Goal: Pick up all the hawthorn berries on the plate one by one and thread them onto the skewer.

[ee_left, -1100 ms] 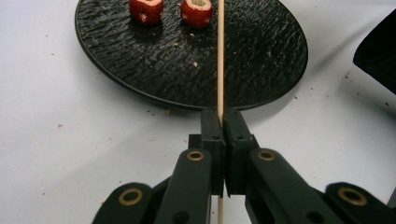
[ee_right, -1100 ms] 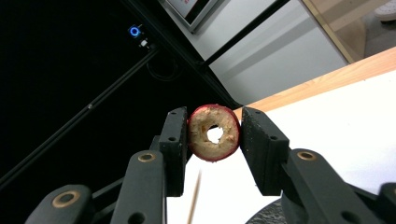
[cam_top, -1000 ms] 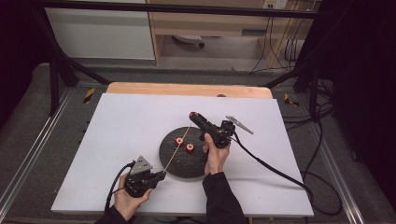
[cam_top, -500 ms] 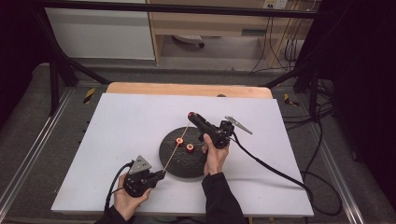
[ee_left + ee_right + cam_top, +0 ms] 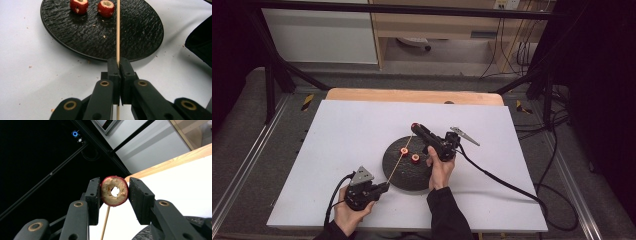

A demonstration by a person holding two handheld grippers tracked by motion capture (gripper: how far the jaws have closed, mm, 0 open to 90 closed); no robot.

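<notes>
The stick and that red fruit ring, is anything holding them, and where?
The left gripper pinches the stick near its lower end. The right gripper squeezes the red fruit ring by its round sides.

A white table top (image 5: 337, 145) with a wooden edge (image 5: 412, 95) at the far side — beyond it a pale cabinet (image 5: 319, 35) and black cables (image 5: 512, 50) (trailing on the floor).

skewer (image 5: 118, 30) tip cut off, plate (image 5: 100, 42) rim cropped
</notes>
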